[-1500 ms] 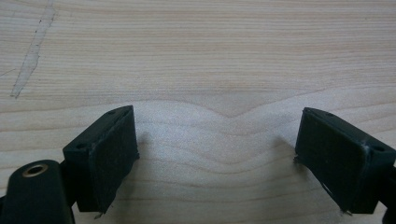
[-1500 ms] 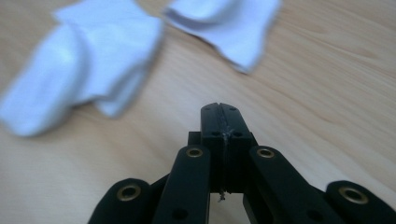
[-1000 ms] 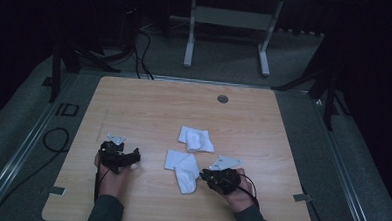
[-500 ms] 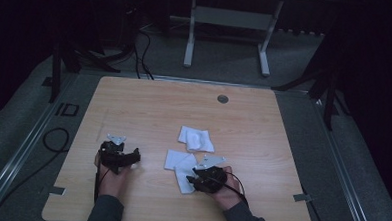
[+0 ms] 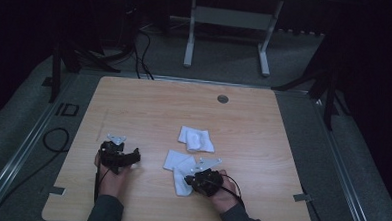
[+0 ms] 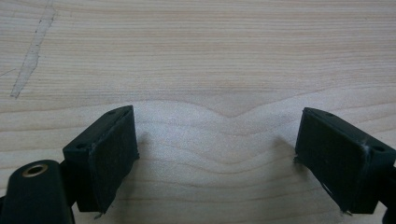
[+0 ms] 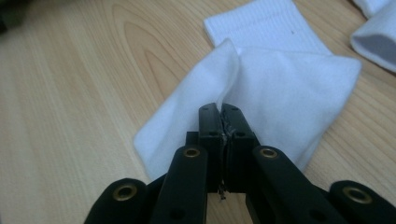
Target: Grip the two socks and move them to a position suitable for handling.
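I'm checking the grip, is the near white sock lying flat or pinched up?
Pinched up. The right gripper has its jaws shut on a raised fold of the white cotton sock; the rest lies on the wooden table.

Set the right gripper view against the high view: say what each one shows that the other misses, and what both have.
Right gripper view alone: the right tool has just closed, pinching a raised fold of the near white sock between its pads.

High view alone: the whole table, the left tool resting apart from the socks, both hands, and the grey floor with a metal stand beyond.

Both: the near sock, the second sock behind it, and the wooden tabletop.
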`<state>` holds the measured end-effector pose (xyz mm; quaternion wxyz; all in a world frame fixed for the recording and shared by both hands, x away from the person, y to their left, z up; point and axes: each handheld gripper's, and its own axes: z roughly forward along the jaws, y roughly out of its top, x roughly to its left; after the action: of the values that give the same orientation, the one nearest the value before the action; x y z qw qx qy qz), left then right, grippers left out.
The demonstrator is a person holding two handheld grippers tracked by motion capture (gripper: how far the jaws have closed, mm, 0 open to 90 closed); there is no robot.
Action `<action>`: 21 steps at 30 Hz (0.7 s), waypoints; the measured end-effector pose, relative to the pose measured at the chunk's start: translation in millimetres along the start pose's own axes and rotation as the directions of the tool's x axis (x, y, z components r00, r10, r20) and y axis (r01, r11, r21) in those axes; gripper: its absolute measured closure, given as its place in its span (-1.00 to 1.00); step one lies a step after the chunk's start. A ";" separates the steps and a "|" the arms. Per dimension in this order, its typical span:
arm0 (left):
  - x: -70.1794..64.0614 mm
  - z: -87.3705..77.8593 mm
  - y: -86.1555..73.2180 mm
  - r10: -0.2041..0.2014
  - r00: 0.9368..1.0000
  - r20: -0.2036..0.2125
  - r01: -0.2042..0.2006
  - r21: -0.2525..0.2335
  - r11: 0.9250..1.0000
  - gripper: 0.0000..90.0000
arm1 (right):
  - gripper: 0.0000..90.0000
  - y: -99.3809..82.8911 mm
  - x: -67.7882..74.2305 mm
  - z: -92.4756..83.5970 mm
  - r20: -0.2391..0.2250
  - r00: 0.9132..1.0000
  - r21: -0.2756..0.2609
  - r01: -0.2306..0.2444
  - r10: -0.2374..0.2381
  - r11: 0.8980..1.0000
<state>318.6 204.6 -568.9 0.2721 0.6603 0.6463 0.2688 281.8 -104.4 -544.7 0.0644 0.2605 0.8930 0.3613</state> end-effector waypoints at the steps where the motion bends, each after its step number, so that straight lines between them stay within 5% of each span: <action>1: 0.0 0.0 0.0 0.000 1.000 0.000 0.000 0.000 1.000 -0.72 | 0.95 0.5 0.5 -1.1 0.001 1.000 -0.004 -0.001 0.001 1.000; 11: 0.0 0.0 0.0 0.000 1.000 0.000 0.000 0.000 1.000 -0.72 | 0.95 10.8 2.5 -27.8 0.012 1.000 -0.085 -0.004 0.005 0.996; 21: -0.3 0.0 -0.1 0.004 1.000 0.005 -0.004 0.000 1.000 -0.72 | 0.95 8.8 -15.5 -52.0 0.069 0.997 -0.124 -0.032 0.041 0.992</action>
<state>318.6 204.3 -569.0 0.2733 0.6622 0.6443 0.2678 283.0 -138.9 -501.9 0.1054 0.2849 0.8613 0.4073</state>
